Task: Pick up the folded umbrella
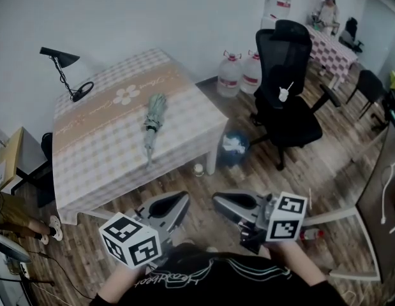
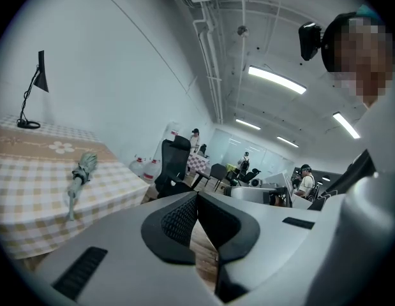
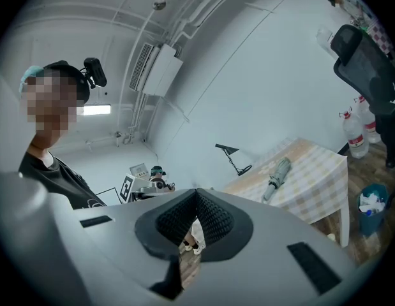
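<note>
The folded umbrella (image 1: 154, 123) lies flat near the middle of the bench (image 1: 101, 158), on the checked cloth, its length running from the far side toward the near edge, well apart from the desk lamp (image 1: 64, 71) at the back corner. Nothing touches it, so it looks free to be taken from the near side.

The left gripper (image 1: 179, 201) and right gripper (image 1: 224, 203) are both held low in front of the person, short of the bench, side by side. Each has its jaws pressed together with nothing between them (a carrying posture, I judge, not a grasping one); they would need to open before reaching the umbrella.

The umbrella's handle, strap and which end is which are too small to make out. The person's hands are mostly hidden behind the marker cubes, and the cloth covers most of the bench's legs.
</note>
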A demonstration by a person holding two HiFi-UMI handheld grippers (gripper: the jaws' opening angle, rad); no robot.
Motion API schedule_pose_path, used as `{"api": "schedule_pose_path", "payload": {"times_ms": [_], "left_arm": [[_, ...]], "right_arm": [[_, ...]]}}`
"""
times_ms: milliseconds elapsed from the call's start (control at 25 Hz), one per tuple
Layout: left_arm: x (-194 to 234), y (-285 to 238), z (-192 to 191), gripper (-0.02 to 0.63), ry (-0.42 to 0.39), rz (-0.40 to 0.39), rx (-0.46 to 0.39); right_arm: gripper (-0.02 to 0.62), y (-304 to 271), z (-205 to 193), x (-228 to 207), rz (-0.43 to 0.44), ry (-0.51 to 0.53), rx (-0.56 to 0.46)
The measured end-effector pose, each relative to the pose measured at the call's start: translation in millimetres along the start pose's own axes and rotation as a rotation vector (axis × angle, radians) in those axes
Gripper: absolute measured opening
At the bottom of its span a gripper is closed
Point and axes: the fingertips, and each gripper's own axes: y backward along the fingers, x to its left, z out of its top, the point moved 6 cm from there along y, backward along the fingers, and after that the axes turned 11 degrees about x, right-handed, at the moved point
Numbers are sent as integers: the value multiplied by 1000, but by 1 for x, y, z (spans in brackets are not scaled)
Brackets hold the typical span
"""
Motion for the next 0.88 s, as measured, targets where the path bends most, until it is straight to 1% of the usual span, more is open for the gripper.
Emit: {"api": "schedule_pose_path", "payload": {"times_ms": [320, 480, 600, 760, 880], "left_arm": [[28, -11, 11, -2, 24, 0, -14], [53, -21, 27, -2, 24, -8, -20], [78, -33, 43, -2, 29, -8, -15], [133, -46, 76, -2, 49, -12, -12], [158, -59, 84, -2, 71, -1, -23]], "right_arm": [[12, -15, 13, -27, -6, -8, 13], [12, -27, 31, -48, -16, -5, 14], [12, -40, 47, -72, -22, -12, 12], [12, -75, 83, -111, -27, -26, 19], [12, -87, 95, -137, -25, -32, 43]]}}
